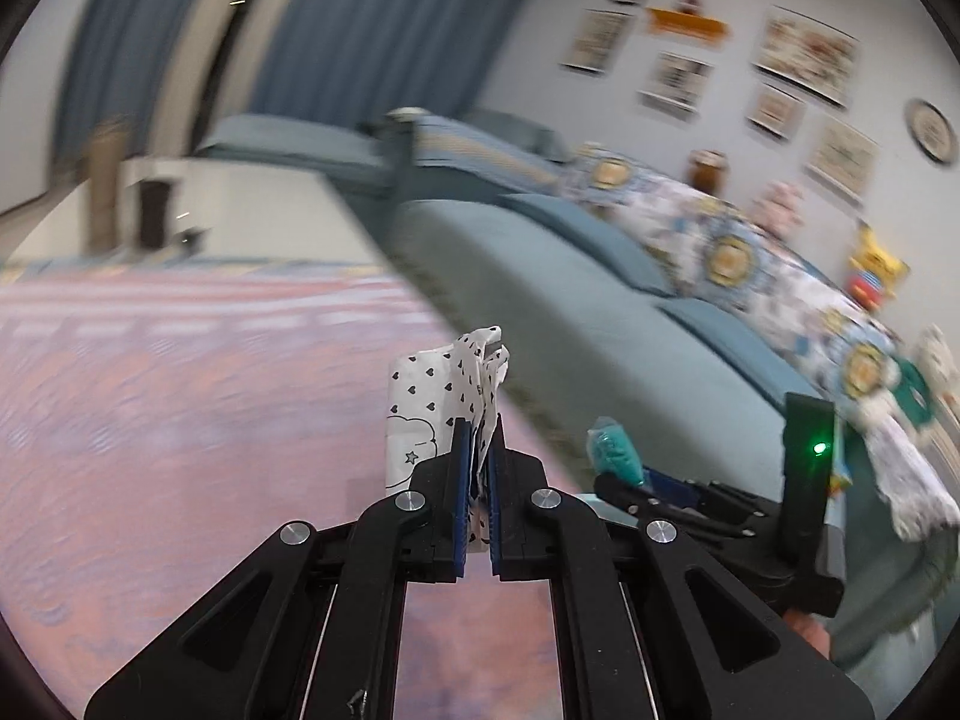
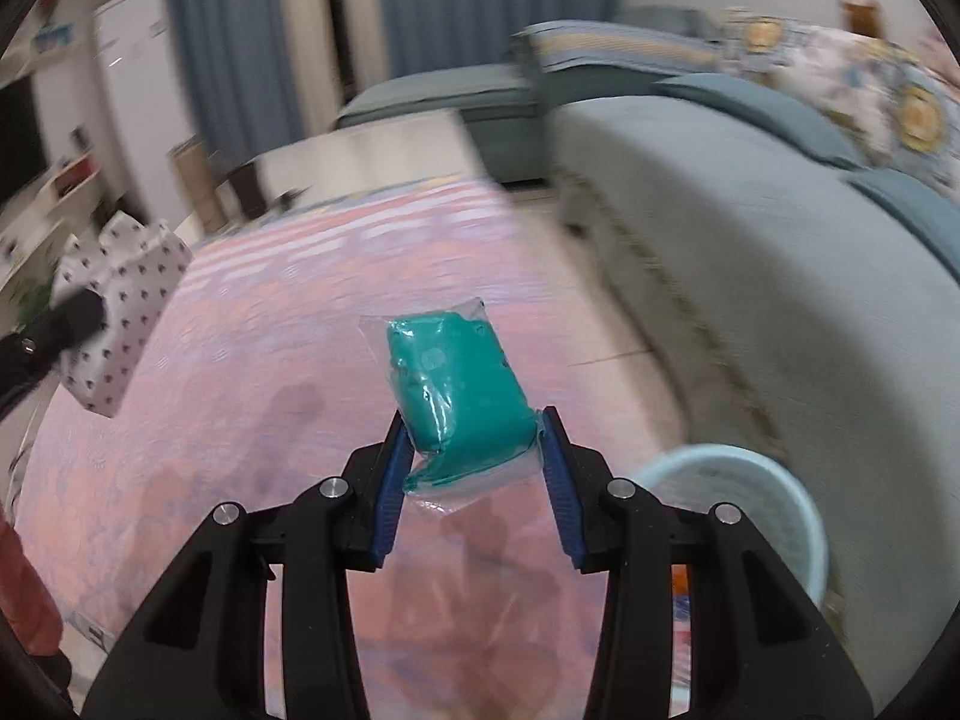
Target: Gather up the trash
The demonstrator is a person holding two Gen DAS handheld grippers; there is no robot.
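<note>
My left gripper (image 1: 477, 438) is shut on a crumpled white paper bag with black hearts (image 1: 441, 396), held above the pink rug. The bag also shows at the left of the right wrist view (image 2: 123, 294). My right gripper (image 2: 474, 438) is shut on a teal item in a clear plastic pouch (image 2: 459, 390), held above the rug. The pouch (image 1: 615, 450) and right gripper (image 1: 660, 489) also show low right in the left wrist view. A pale blue bin (image 2: 780, 498) stands on the floor at the lower right, beside the sofa.
A grey-blue sofa (image 2: 750, 240) with a floral throw (image 1: 750, 252) runs along the right. A pink rug (image 1: 180, 420) covers the floor. A white low table (image 2: 372, 162) stands beyond the rug, with blue curtains (image 1: 372, 30) behind. Both views are motion-blurred.
</note>
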